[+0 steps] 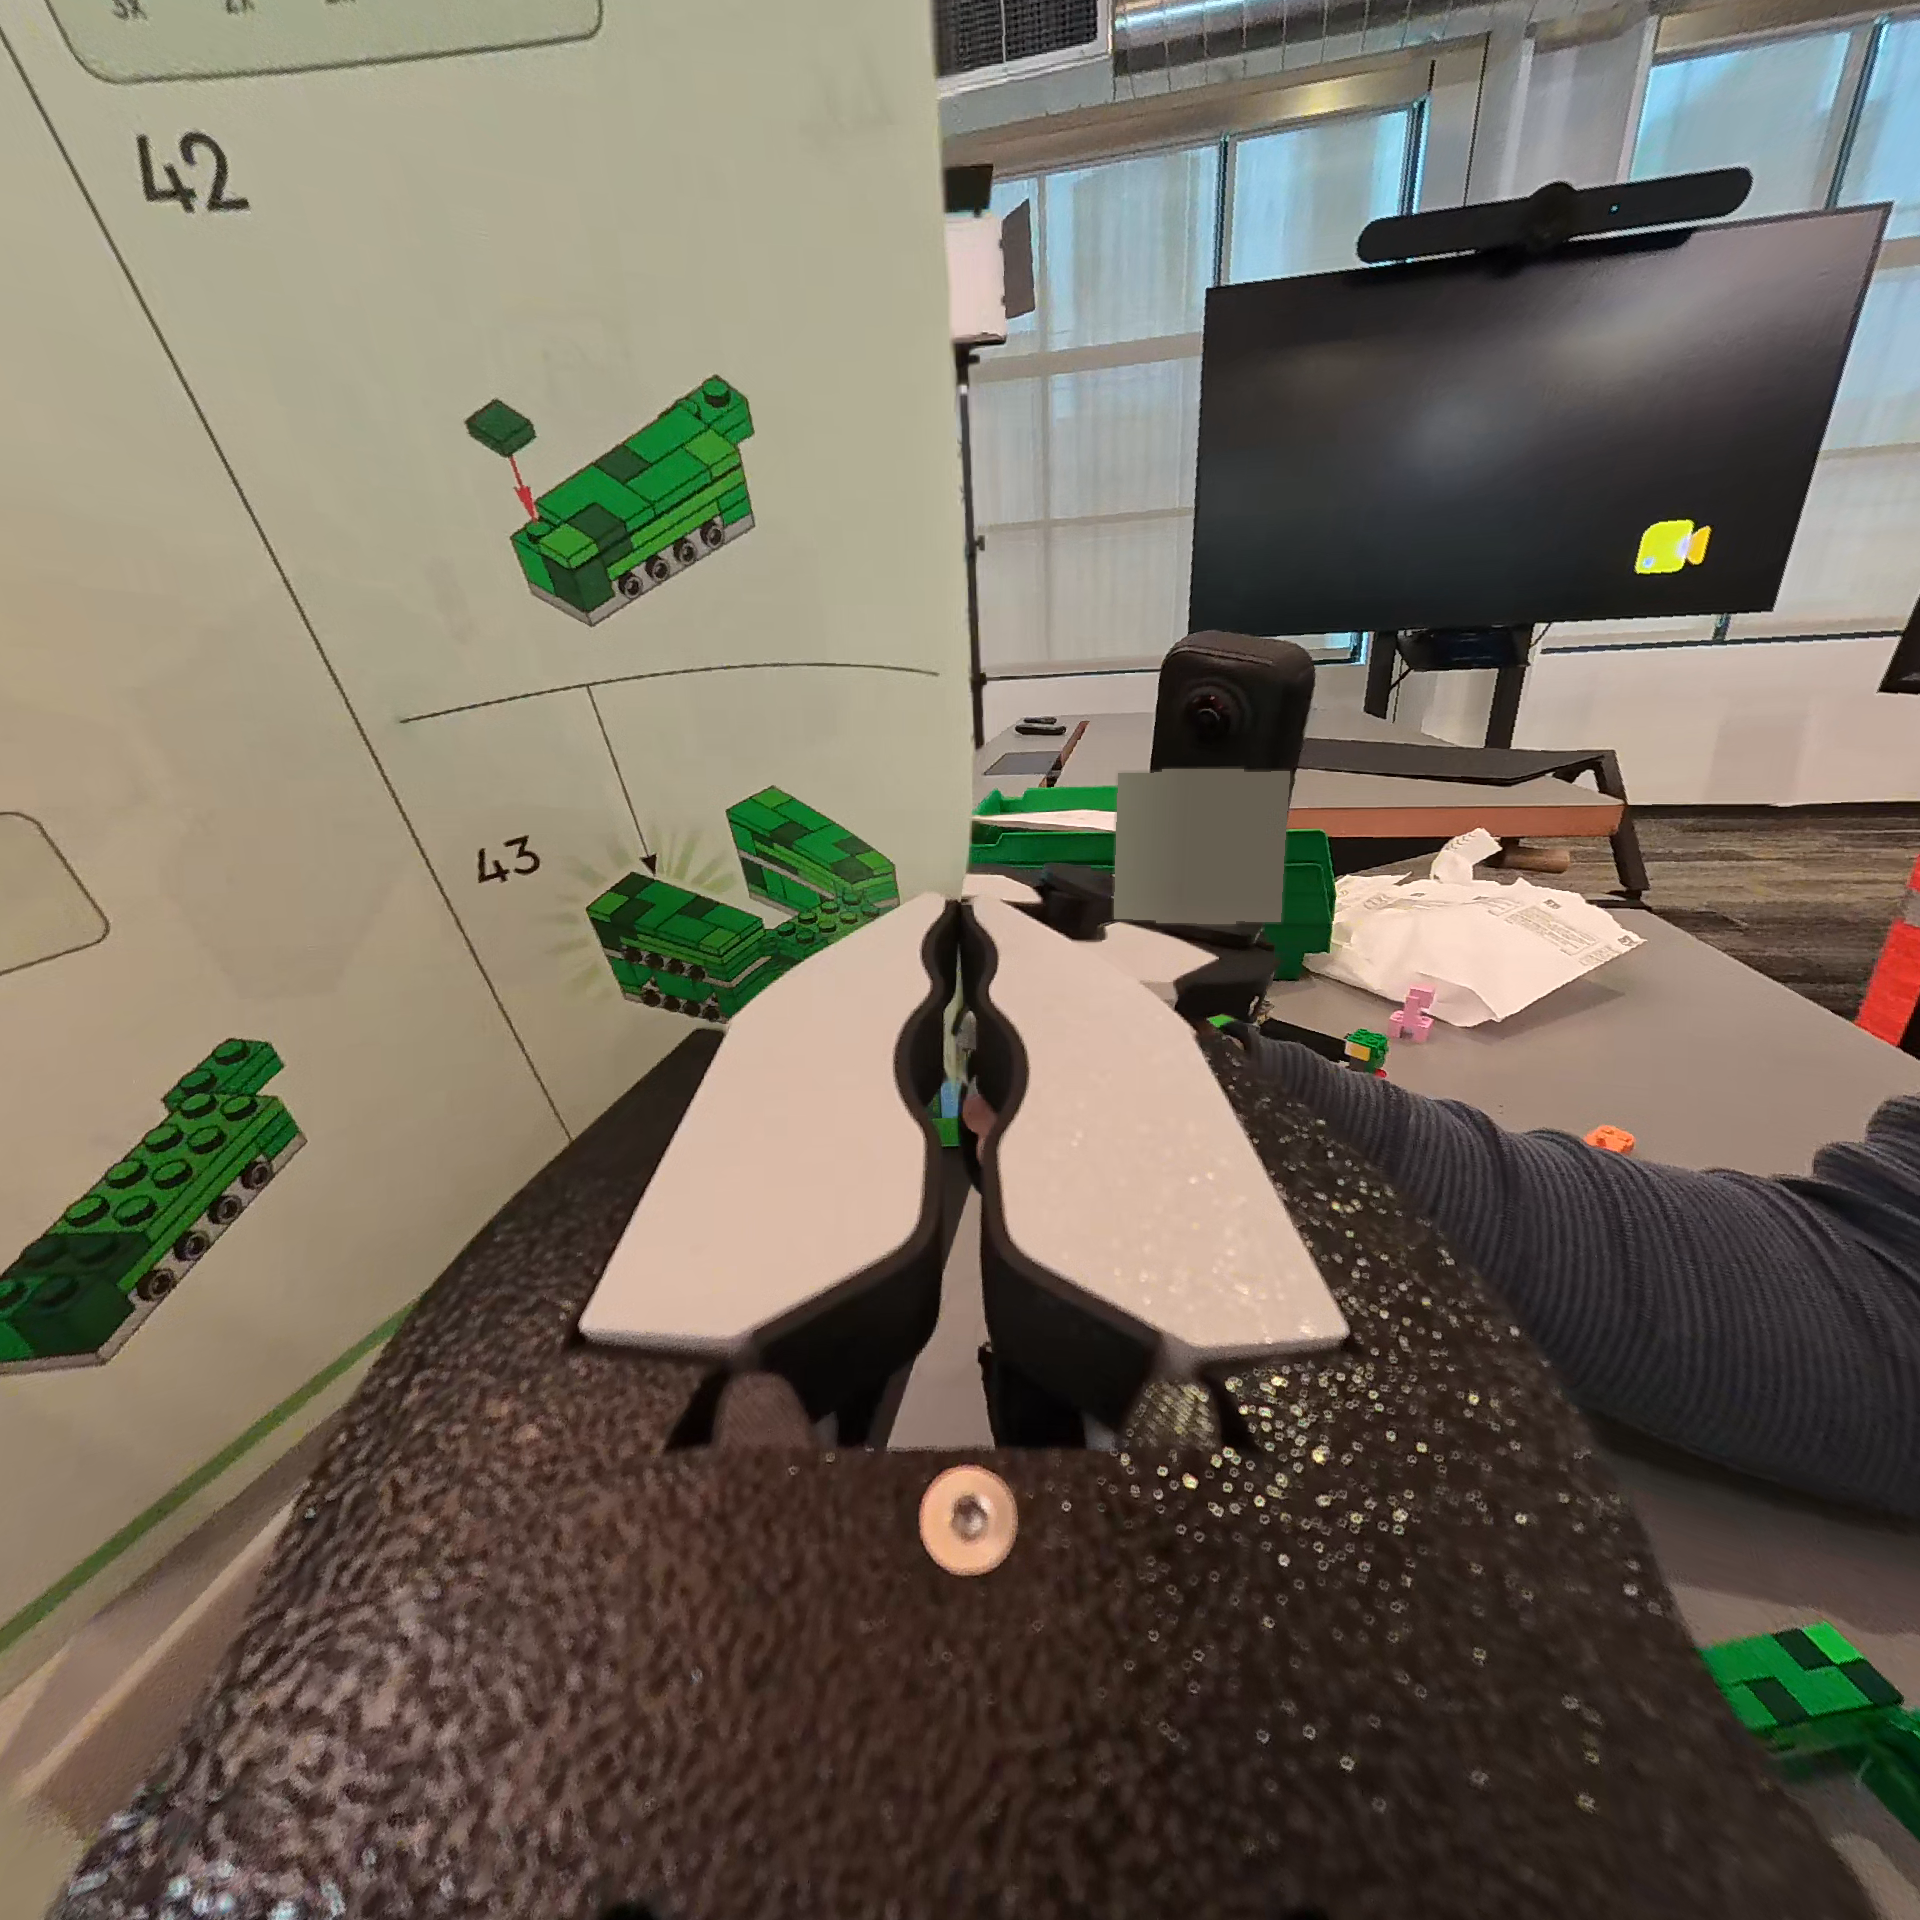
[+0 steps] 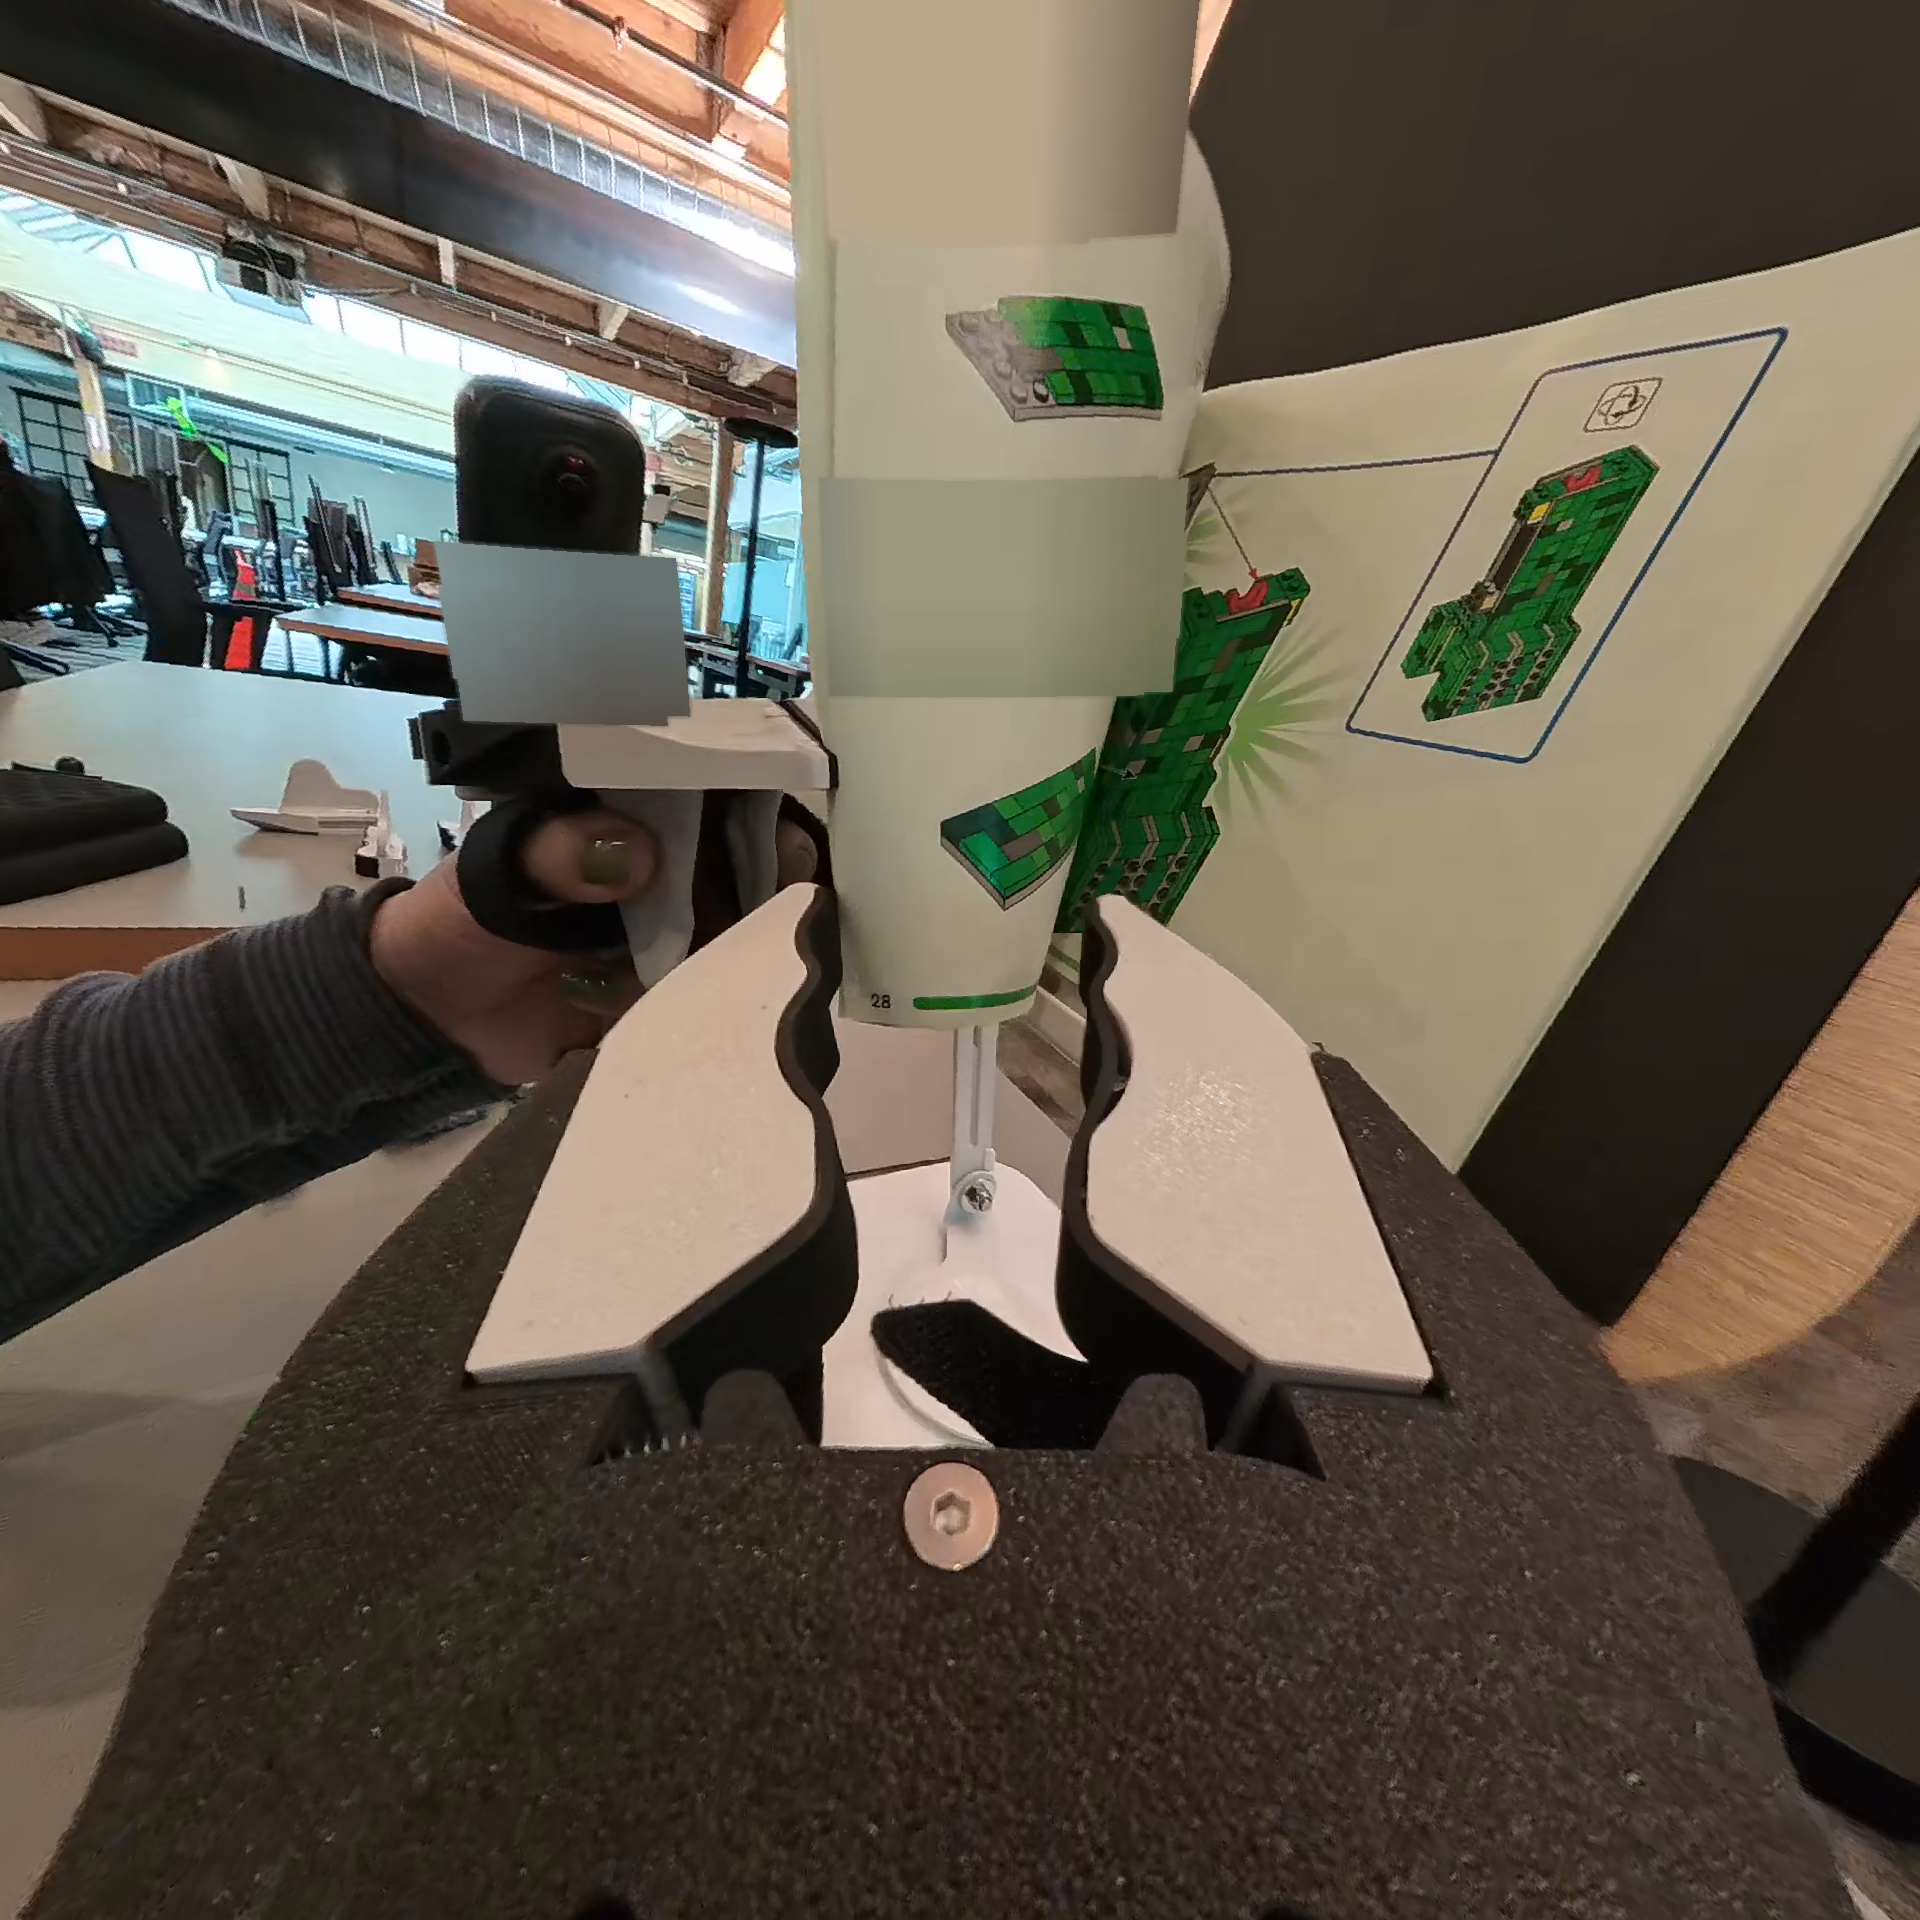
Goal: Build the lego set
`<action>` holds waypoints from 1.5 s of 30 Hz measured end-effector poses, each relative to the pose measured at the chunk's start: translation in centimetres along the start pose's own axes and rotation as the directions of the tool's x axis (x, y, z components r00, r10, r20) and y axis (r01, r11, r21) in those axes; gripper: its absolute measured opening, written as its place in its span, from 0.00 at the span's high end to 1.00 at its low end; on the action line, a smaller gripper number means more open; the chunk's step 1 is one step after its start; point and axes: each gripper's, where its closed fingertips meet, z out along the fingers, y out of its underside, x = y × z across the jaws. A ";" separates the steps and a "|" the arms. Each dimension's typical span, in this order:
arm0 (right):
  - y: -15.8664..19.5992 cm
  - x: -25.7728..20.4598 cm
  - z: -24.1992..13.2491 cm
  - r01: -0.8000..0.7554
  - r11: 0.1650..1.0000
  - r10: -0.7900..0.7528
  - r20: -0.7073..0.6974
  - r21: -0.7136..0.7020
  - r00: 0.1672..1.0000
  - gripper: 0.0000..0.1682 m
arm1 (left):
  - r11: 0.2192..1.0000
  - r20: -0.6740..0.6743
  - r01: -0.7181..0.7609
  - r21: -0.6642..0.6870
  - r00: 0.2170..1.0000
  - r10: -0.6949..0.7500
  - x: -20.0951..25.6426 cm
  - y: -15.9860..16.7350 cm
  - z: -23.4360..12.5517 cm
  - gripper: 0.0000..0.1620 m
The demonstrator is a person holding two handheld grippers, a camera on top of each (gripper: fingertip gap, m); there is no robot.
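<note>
Left gripper (image 1: pixel 958 914): fingers are pressing together at the tips, clenched; whether a page edge is pinched between them I cannot tell.
Right gripper (image 2: pixel 951 925): jaws are standing apart, released, with the curled page hanging between the fingertips.
Booklet (image 1: pixel 416 520): standing upright just left of the left gripper, showing green build steps; in the right wrist view one page (image 2: pixel 997 623) is curling forward while the open spread (image 2: pixel 1455 831) is lying behind on the right.
Stand (image 2: pixel 971 1122): a white slotted arm with a screw is rising from a white base under the booklet.
Sleeve (image 1: pixel 1610 1247): reaching across the grey table (image 1: pixel 1662 1049) on the right.
Green build (image 1: pixel 1829 1704): lying at the table's near right edge.
Loose bricks: a pink piece (image 1: pixel 1415 1013) and an orange piece (image 1: pixel 1610 1138) are lying beyond the sleeve.
Bags (image 1: pixel 1475 935): white, crumpled, lying behind the pink piece.
Tray (image 1: pixel 1049 821): green, sitting beyond the grippers.
Screen (image 1: pixel 1507 436): dark, standing far off.
</note>
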 end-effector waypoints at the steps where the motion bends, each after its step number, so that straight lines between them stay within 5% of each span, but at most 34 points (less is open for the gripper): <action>1: 0.0 -0.1 0.0 -0.005 1.000 0.005 0.012 0.003 1.000 0.76 | 1.000 0.002 0.002 0.002 1.000 -0.002 0.0 0.0 0.0 1.00; 7: -0.2 -1.0 -0.1 -0.010 1.000 0.009 0.067 0.015 0.998 0.90 | 1.000 0.004 0.006 -0.001 1.000 -0.006 0.0 -0.1 -0.1 1.00; 18: -0.9 -0.6 -0.5 -0.056 0.997 0.052 0.070 0.061 0.996 0.89 | 1.000 0.014 -0.015 -0.007 1.000 0.015 0.1 -0.3 -0.1 1.00; 25: -3.4 2.8 -2.5 -0.050 0.979 0.077 -0.126 0.199 0.989 0.79 | 0.999 0.052 -0.022 -0.033 0.998 0.024 -0.5 -0.1 -0.6 1.00; 29: -5.6 3.0 -3.9 0.144 0.968 -0.091 -0.247 0.204 0.965 0.74 | 0.999 0.067 -0.017 -0.038 0.998 0.020 -0.7 -0.2 -0.7 1.00; 31: -6.1 1.5 -3.6 0.190 0.965 -0.157 -0.185 0.180 0.970 0.80 | 0.999 0.070 -0.019 -0.045 0.997 0.022 -0.7 -0.1 -0.7 1.00; 34: -3.6 -0.7 -1.8 0.037 0.999 -0.037 0.033 0.011 0.999 0.75 | 0.999 0.062 -0.017 -0.042 0.998 0.020 -0.6 -0.2 -0.6 1.00; 45: -0.8 -1.5 0.1 0.033 0.999 -0.031 0.068 -0.031 0.997 0.70 | 1.000 -0.010 0.001 -0.009 1.000 -0.001 0.5 -0.6 -0.3 1.00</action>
